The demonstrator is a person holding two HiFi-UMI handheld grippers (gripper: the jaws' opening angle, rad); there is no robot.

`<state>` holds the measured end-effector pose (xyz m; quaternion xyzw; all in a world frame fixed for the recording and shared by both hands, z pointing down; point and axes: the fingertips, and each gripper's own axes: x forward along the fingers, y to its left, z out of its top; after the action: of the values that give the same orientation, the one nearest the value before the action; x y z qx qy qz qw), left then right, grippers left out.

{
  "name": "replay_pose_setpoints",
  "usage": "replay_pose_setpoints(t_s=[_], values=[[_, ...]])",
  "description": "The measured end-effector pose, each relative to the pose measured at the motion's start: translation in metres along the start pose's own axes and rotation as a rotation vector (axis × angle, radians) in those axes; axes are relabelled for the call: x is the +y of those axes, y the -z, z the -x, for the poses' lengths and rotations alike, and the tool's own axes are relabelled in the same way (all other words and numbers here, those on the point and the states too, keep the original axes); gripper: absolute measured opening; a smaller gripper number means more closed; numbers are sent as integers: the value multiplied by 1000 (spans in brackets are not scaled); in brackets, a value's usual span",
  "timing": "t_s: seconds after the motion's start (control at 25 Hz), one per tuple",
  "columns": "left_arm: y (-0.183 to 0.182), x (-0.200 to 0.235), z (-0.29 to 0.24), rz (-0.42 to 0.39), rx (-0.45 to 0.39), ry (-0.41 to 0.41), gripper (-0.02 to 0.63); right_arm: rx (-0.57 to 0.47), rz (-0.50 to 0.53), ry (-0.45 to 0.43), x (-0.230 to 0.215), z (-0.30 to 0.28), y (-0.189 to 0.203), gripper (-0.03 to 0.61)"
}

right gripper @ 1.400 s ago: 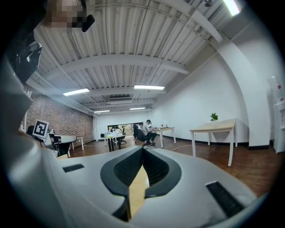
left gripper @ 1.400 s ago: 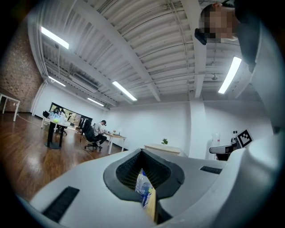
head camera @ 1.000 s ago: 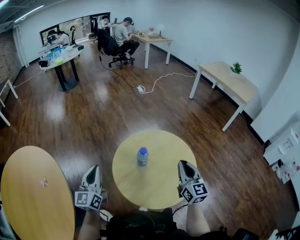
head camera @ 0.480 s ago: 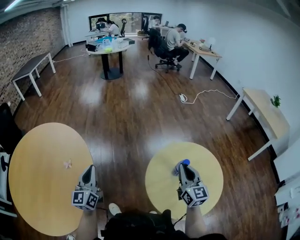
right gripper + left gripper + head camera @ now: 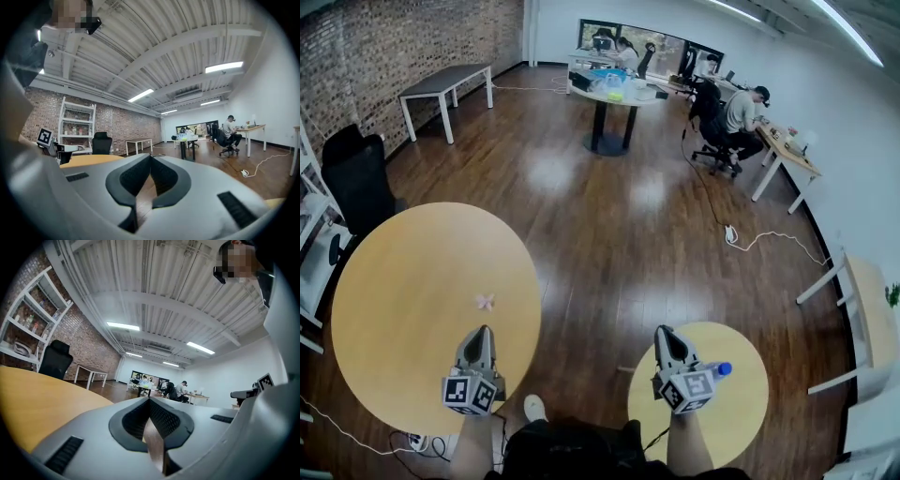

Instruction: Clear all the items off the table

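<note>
Far ahead of you stands a cluttered round table. Right of it a seated person faces a desk; left of it, a white bench.

Bottle on small round table

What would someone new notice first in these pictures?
A large round table fills the left, with a small pink item on it. A smaller round table at lower right carries a blue-capped bottle. The left gripper and right gripper are shut and empty.
</note>
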<state>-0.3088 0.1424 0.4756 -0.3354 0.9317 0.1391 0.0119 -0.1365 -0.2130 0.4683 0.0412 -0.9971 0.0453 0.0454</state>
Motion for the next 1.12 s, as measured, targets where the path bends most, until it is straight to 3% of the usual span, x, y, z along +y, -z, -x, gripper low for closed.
replay_pose_setpoints(t_s=[0.44,0.72,0.96,1.12], values=[[-35,141,66,-33,-46,-270,0,59,41,-297,142,-140,16,5],[-60,202,117,-48,-84,-401,0,104,105,-507,249,-202,21,6],[-66,216,134,-32,-115,-507,0,125,242,-641,294,-231,22,6],[-73,199,122,-55,-96,-536,0,162,257,-707,301,-253,20,23]])
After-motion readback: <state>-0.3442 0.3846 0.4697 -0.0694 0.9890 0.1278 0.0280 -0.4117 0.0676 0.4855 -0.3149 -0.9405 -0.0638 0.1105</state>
